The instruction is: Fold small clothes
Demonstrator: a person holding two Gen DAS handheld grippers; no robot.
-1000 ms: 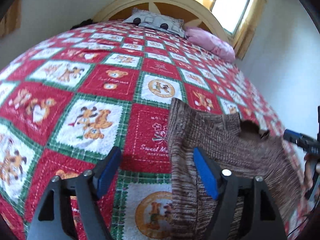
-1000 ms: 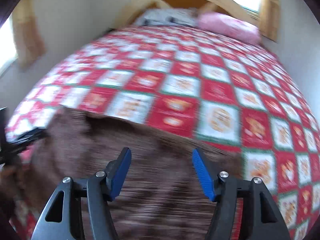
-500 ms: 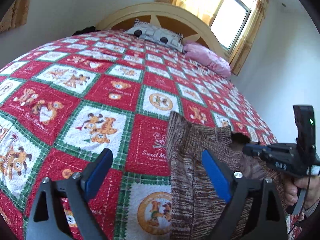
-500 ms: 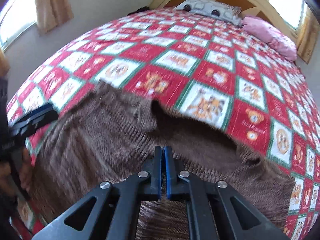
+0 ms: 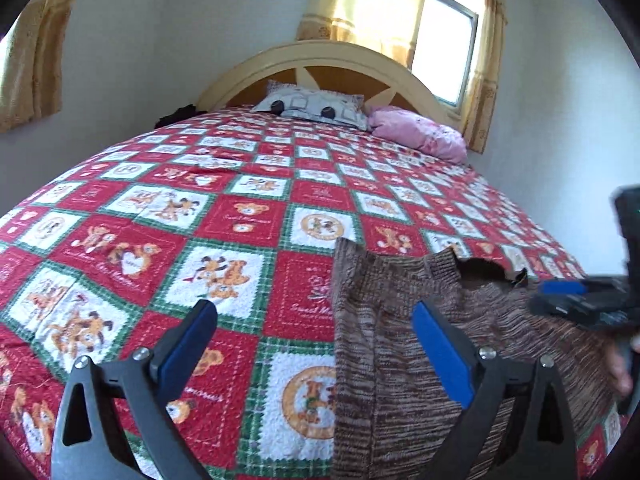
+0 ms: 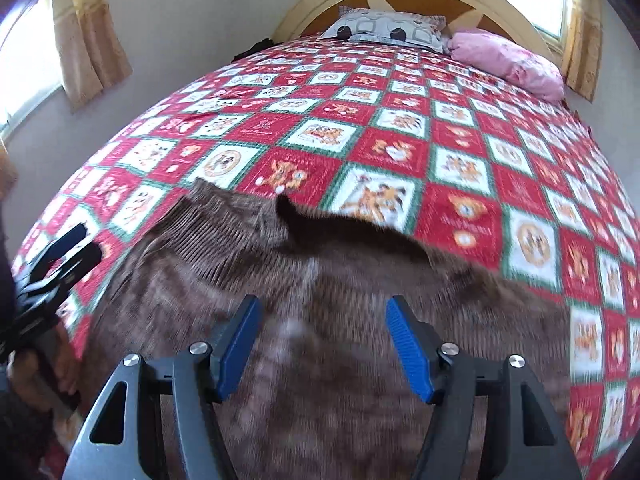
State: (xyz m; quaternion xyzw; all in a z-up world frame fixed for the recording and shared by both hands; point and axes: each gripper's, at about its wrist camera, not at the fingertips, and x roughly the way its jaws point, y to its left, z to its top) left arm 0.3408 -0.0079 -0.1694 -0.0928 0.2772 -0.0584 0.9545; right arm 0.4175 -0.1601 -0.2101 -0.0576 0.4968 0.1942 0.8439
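Operator: Which step is in hand?

Manual: Spreading, by the look of it. The brown knit garment (image 5: 404, 364) lies flat on the quilt (image 5: 224, 224) at the near edge, neckline away from you. Your left gripper (image 5: 316, 356) and right gripper (image 6: 320, 348) have just been opening; both stand released, grasping nothing.

Operator: Next?

Manual: Likely pinch one side edge and fold inward.

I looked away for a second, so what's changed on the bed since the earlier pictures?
The right hand-held gripper snapped shut over the brown sweater and has just opened again, holding nothing. The left hand-held gripper has just been opening wider, nothing between its jaws. Sweater, quilt and pillows stayed put.
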